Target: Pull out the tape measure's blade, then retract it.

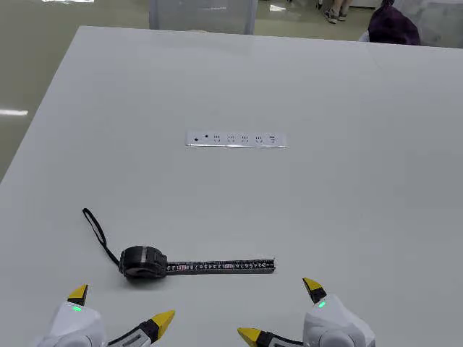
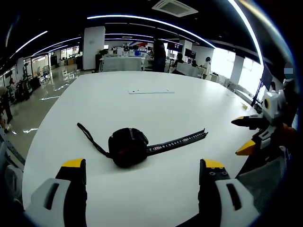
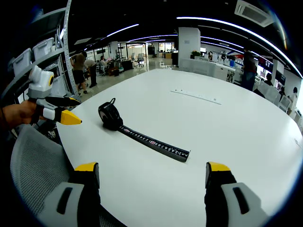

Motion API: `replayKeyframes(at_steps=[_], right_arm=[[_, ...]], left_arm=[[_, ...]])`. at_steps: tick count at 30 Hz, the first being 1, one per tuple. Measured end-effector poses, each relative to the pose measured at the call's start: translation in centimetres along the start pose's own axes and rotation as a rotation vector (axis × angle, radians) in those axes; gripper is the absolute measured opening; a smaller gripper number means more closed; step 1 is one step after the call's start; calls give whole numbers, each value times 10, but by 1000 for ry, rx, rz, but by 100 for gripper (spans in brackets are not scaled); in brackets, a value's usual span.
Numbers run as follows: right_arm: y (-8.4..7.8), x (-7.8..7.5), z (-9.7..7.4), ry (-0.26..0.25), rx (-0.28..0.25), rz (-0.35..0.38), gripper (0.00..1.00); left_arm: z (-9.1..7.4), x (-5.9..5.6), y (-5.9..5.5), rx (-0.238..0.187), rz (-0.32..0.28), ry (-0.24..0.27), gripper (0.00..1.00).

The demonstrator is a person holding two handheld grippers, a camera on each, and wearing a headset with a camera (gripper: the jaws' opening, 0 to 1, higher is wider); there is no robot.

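Though untouched, tape measure (image 1: pixel 143 262) just ahead of left hand-held gripper (image 1: pixel 121 306).

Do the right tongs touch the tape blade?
Apart. The right gripper view shows bare table between the right tongs and the blade.

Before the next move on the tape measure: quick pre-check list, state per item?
1. Is the blade out of the tape measure case: ok, it lies flat on the table.
2. Is the left claw open and empty: ok, short of the case.
3. Is the right claw open and empty: ok, short of the blade tip.
4. Is the strap clear of the blade: ok, opposite side.
5. Blade lock state: cannot tell.
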State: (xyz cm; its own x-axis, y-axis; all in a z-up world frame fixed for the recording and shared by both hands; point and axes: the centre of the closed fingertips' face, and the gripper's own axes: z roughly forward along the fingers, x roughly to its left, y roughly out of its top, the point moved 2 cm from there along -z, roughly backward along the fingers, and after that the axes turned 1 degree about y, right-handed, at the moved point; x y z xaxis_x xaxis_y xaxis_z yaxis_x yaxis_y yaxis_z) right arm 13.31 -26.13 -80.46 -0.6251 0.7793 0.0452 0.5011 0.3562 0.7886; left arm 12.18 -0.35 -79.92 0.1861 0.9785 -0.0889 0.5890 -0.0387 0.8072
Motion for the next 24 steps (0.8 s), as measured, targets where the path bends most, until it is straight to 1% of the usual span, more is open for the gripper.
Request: replayKeyframes(at_steps=[5,6,10,12,14,16,17,20,24], right_arm=[[0,-1,0,5,1,5,93],[-1,-1,0,5,3,4,93],[-1,-3,1,9,4,2,92],[0,-2,1,24,-8,26,92],[1,-4,1,27,-15,37,92],[1,-5,2,25,-15,34,91],[2,-5,2,27,-15,29,91],[2,-7,3,25,-13,20,91],[1,-9,5,39,-4,6,89]], left_arm=[[5,2,0,-10,-12,13,99],[6,0,5,-44,-42,6,99],[10,1,3,-39,-34,28,99],[12,1,2,-39,-49,30,99],[14,2,1,-34,-52,36,99],[17,3,0,-27,-64,40,99],[19,6,0,-26,-74,50,99],[22,9,-1,-25,-80,62,99],[28,11,-2,-23,-88,72,99]])
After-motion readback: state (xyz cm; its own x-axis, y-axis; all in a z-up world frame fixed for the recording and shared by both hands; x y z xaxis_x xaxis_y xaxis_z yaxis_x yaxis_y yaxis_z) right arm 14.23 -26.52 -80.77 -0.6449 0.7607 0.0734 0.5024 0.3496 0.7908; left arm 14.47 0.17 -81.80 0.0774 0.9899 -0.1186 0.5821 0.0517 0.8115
